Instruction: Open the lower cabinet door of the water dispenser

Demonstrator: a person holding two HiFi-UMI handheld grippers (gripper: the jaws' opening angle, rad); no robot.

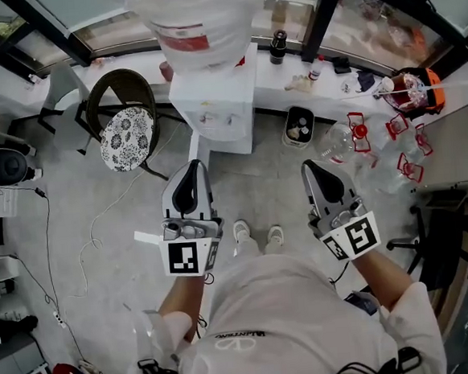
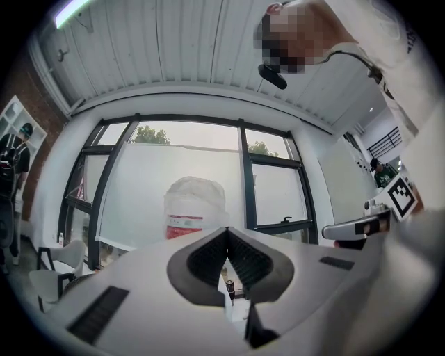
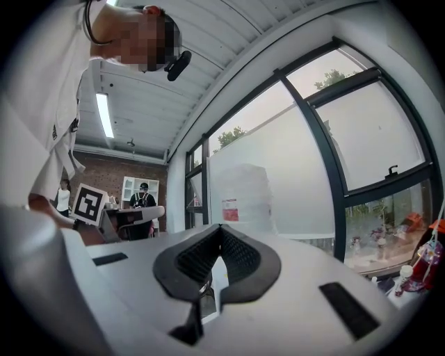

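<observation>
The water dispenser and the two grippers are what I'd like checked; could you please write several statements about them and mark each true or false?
1. The left gripper and the right gripper both have their jaws together with nothing between them. True.
2. The left gripper touches the water dispenser. False: it is held in front of the person, well apart from the dispenser.
3. In the head view, a chair with a patterned cushion stands left of the dispenser. True.
4. Nothing sits on top of the dispenser. False: a large water bottle with a red label sits on it.
</observation>
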